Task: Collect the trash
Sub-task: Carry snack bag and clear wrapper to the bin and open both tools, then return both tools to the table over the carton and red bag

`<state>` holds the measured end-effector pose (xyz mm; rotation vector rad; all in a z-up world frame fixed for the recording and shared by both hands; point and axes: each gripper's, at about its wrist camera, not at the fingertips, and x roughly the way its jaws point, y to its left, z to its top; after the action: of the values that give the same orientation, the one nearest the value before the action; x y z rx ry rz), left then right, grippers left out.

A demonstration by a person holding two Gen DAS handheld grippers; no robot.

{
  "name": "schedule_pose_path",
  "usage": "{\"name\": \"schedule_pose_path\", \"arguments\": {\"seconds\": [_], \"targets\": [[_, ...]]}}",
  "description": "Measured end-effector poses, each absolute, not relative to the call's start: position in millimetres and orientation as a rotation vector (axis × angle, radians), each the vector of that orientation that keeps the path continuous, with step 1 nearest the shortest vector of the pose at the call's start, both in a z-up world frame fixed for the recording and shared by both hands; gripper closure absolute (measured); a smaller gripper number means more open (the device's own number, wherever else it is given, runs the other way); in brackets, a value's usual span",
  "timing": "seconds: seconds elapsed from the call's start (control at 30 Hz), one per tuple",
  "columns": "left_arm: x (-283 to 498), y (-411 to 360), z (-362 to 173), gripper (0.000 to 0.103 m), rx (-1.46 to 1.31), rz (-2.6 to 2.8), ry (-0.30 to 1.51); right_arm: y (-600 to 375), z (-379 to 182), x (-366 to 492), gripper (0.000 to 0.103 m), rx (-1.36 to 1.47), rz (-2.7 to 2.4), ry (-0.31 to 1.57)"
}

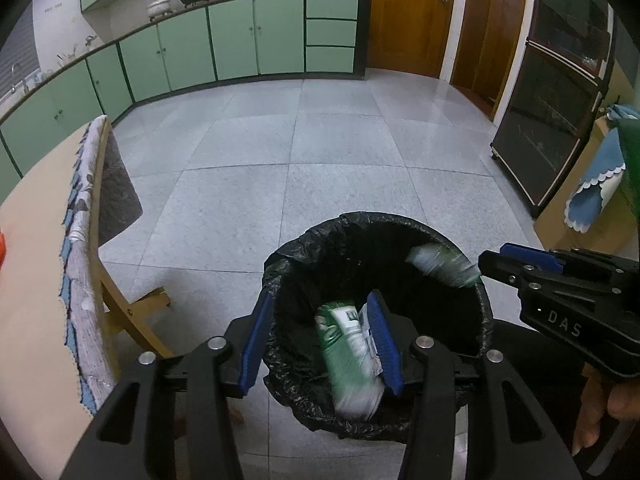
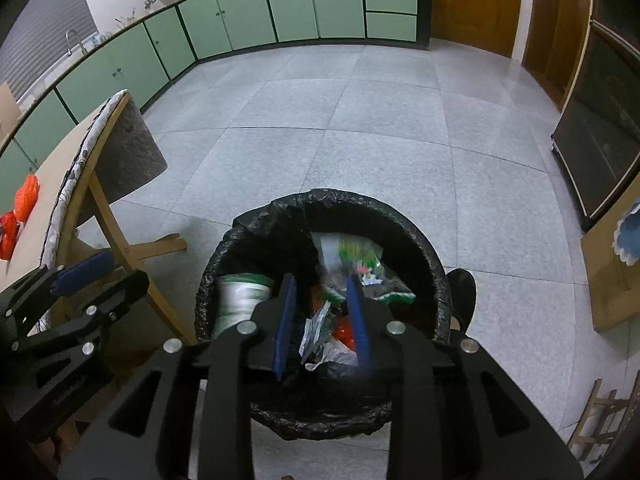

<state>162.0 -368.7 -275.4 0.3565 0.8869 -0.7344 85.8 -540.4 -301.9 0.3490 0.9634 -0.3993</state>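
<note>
Green-and-white bottle (image 1: 348,356) lies blurred inside the bin (image 1: 280,264) (black liner), long axis running from the near rim up toward the bin's middle; a second blurred wrapper (image 1: 440,266) sits at the far rim. Bin stands on grey floor tiles (image 1: 320,152) beside a wooden table (image 1: 36,280), green cabinets (image 1: 232,40) behind. Left gripper (image 1: 320,340) tilts down over the bin, fingers apart, not pressing the bottle. Right gripper (image 2: 322,320) likewise, fingers apart and empty.

The lined bin (image 2: 320,312) stands on the floor (image 2: 360,128), with wrappers and a bottle (image 1: 348,356) inside it. Left of the bin is the tabletop (image 2: 44,208), a folding chair (image 2: 116,184) between them. Beyond the bin, across the floor, runs a row of cabinets (image 2: 248,12); a glass-fronted cupboard (image 1: 556,120) stands to its right.
</note>
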Motion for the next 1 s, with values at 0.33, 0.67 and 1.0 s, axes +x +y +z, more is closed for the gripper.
{"name": "schedule_pose_path", "arguments": {"seconds": [0.33,0.67,1.0], "targets": [[160.8,-347.2,-253.4,0.051,0.331,-0.702,0.852,-526.1,-281.9,80.5,0.068,0.325,-0.385,0.933],[164.2,-269.3,-209.6,0.035,0.286,-0.552,0.768,-480.1,-233.8,89.4,0.057,0.243,-0.332,0.868],[180.8,-125.2,-177.1,0.027,0.19,-0.228,0.688,-386.2,-198.9,137.8,0.047,0.141,-0.14,0.82]]}}
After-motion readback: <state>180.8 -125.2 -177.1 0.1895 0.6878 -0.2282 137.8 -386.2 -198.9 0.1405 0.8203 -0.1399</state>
